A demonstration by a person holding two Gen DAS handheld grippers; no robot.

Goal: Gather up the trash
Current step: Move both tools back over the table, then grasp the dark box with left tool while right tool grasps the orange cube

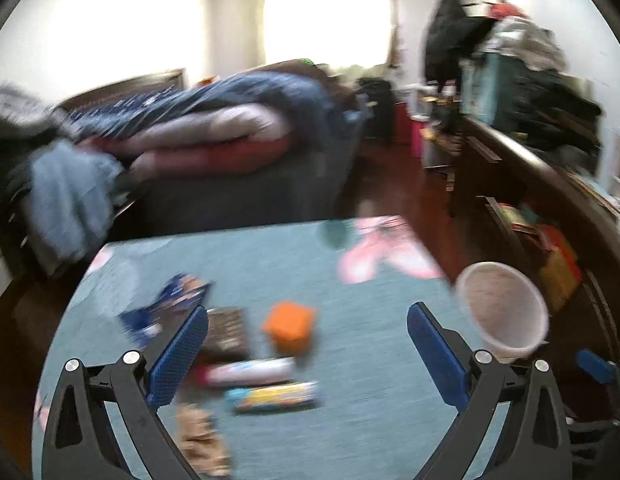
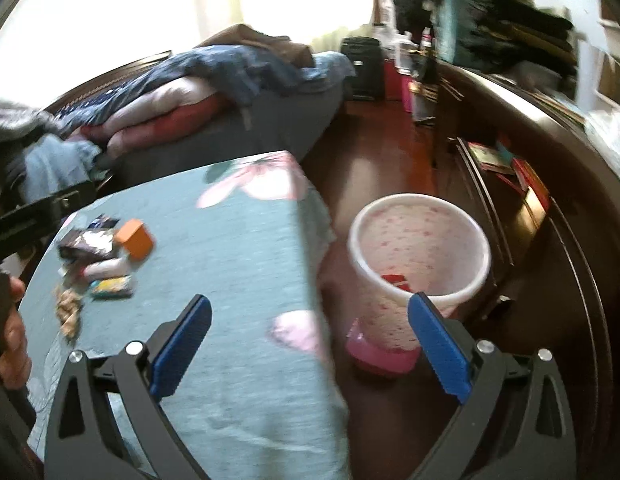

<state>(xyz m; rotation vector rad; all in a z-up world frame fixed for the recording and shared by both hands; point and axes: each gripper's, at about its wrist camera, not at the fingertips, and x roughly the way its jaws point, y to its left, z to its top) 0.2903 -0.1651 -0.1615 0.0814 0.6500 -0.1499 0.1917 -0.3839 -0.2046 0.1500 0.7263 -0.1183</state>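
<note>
**Both tongs released above counter**

Left tongs (image 1: 308, 334) spread wide, empty, over the trash cluster on the teal counter (image 1: 370, 360): brown wrapper (image 1: 226, 330), orange box (image 1: 288, 328), blue-yellow packet (image 1: 276, 396). Right tongs (image 2: 310, 330) gaping, empty. Bin (image 2: 420, 248) on floor beside counter, red scrap (image 2: 396, 281) inside.

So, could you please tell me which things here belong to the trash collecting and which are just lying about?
Job:
- orange box
- dark wrapper
- yellow-blue packet
- white-pink tube
- waste bin, something red already inside

Lying about:
- bedding pile
- floral tablecloth
- shelf clutter
</note>
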